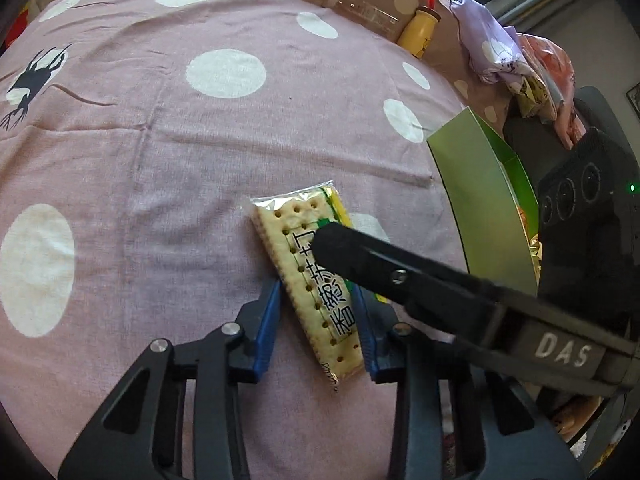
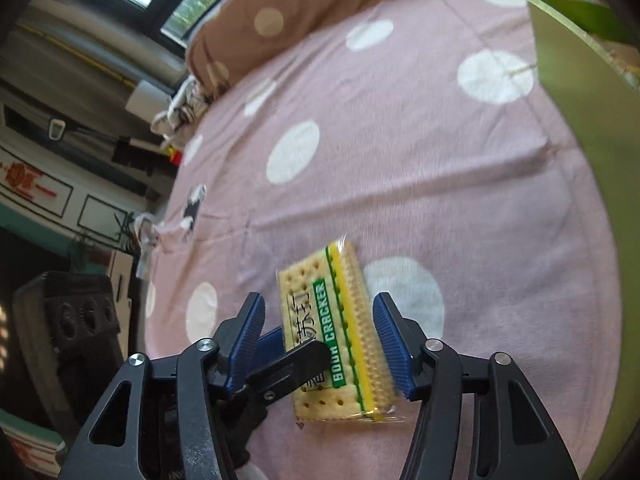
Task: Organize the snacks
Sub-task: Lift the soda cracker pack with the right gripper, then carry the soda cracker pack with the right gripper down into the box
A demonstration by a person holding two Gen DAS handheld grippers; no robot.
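A clear-wrapped soda cracker packet (image 1: pixel 312 280) with green and yellow print lies on the pink dotted bedsheet (image 1: pixel 180 160). My left gripper (image 1: pixel 317 288) has its blue pads pressed against the packet's two long edges. From the right, one black finger (image 1: pixel 380 268) of the other gripper crosses over the packet's face. In the right wrist view the packet (image 2: pixel 340 320) sits between the pads of my right gripper (image 2: pixel 319 298). The right pad is at the packet's edge. The left pad stands off it, with a left gripper finger (image 2: pixel 296 364) in the gap.
A green cardboard box (image 1: pixel 480 200) stands open to the right of the packet, also seen as the box (image 2: pixel 560 60) at the far right. A yellow bottle (image 1: pixel 418 28), a clear bottle (image 1: pixel 368 12) and crumpled cloth (image 1: pixel 496 52) lie at the back. The bed edge (image 2: pixel 168 200) drops off at left.
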